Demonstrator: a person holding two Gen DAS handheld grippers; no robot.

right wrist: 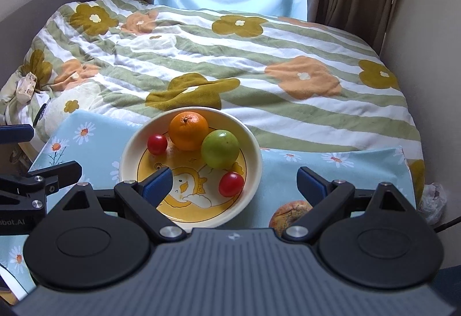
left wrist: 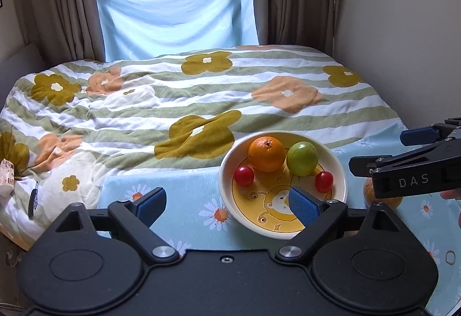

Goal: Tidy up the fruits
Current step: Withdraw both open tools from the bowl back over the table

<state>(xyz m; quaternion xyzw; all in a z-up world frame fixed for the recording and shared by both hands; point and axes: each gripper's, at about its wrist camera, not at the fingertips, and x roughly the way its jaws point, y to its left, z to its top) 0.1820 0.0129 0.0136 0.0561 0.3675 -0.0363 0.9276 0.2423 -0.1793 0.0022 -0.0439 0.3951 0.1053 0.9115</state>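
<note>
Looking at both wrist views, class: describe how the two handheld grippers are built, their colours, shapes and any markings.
The left gripper and right gripper match: matte black bodies with two round discs, silver pivot bolts, angled black arms ending in fingers with blue ribbed pads. The right one has a grey ribbed top plate and white "DAS" lettering on its side.
</note>
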